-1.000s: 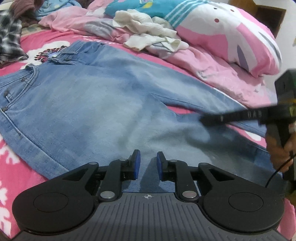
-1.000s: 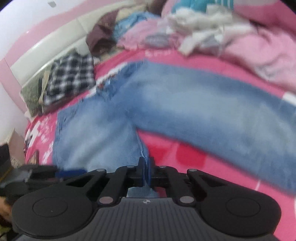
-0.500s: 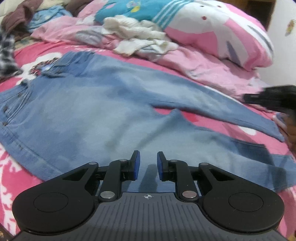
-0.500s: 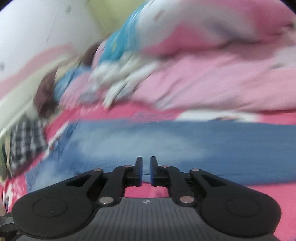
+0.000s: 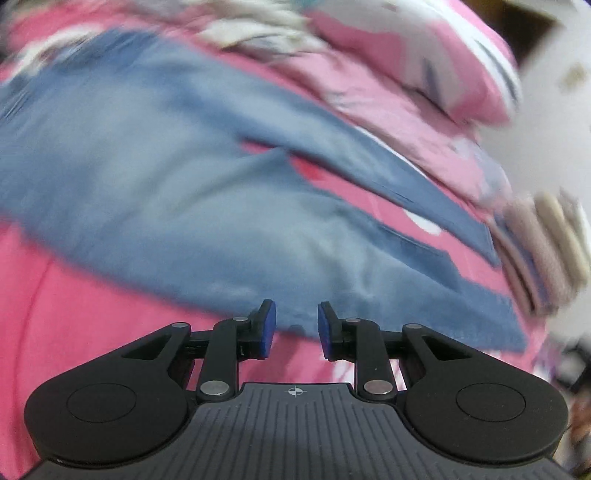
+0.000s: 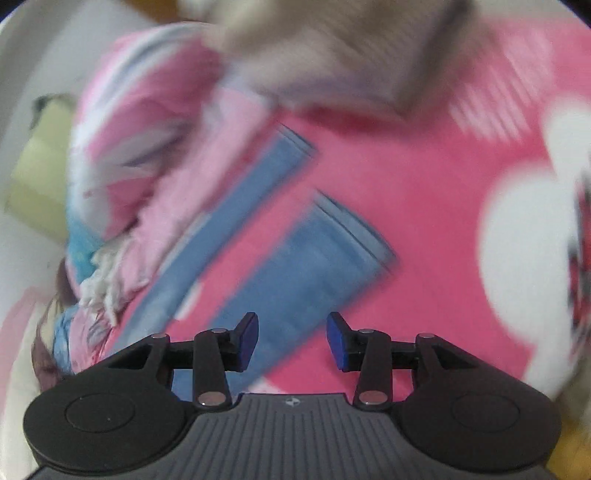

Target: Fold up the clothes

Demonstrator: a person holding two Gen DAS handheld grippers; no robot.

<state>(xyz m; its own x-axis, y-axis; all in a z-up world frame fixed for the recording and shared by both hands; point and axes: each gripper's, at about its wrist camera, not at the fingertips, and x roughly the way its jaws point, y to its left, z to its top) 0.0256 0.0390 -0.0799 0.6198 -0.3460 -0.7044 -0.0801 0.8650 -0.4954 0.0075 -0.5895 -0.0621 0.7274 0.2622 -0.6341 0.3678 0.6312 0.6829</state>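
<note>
Blue jeans [image 5: 155, 184] lie spread flat on a pink bedsheet [image 5: 92, 325], their two legs running to the right. My left gripper [image 5: 293, 328] hovers over the near edge of the near leg; its jaws are opening and nothing is between them. In the right wrist view the two leg hems [image 6: 332, 243] point up and to the right. My right gripper [image 6: 291, 341] hangs above the near leg end, its jaws opening with a wide gap and no cloth pinched. Both views are motion-blurred.
A pink and white pillow [image 5: 443, 62] and a heap of pink and white clothes [image 5: 258, 26] lie beyond the jeans. A folded grey-beige stack [image 5: 546, 243] sits right of the hems, also the grey-beige stack [image 6: 332, 55]. Pink bedding [image 6: 140, 122] is piled at the left.
The right gripper swung fast from the jeans' waist area to the leg hems, rolled, and went from shut to open. The left gripper slid right along the near leg and widened slightly.
</note>
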